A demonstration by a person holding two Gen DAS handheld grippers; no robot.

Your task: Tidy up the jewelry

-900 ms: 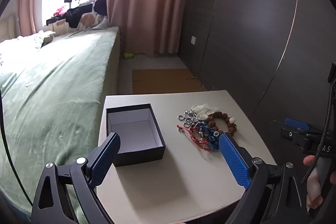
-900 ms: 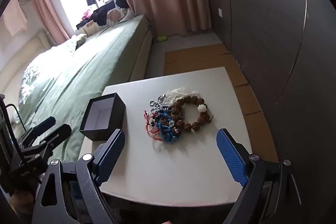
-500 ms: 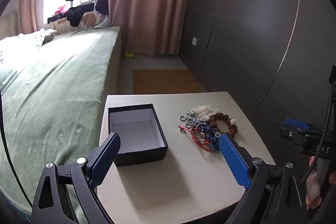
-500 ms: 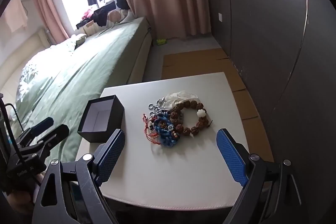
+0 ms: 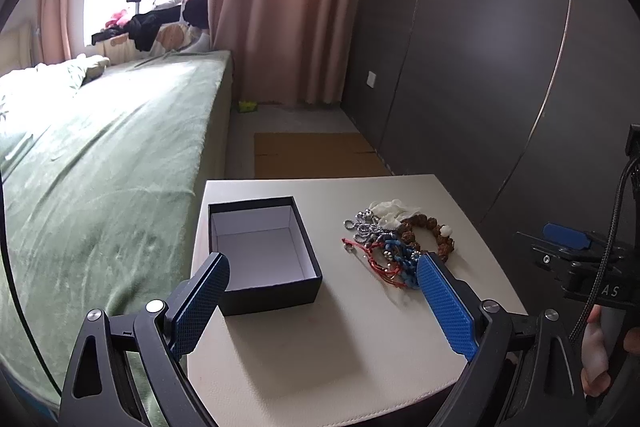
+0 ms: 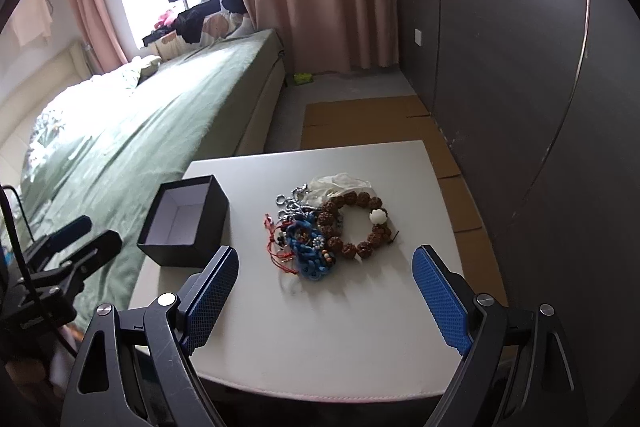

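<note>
Your left gripper (image 5: 322,269) hung with its blue pads spread wide and nothing between them, tilted down over the near edge of the white table (image 5: 320,347). Your right gripper (image 6: 325,265) was likewise spread and empty, poised above the table's near side. You had the black box (image 6: 186,223) sitting open on the table's left part, its pale interior bare. Just to its right, but apart from it, lay the jewelry heap: a brown bead bracelet (image 6: 356,223) with one white bead, a blue woven piece (image 6: 306,251) against it, red cord (image 6: 276,247) trailing to the left, and a silver chain (image 6: 294,197) at the far side. Something pale and crumpled (image 6: 340,183) sat behind the beads, possibly a small pouch
</note>
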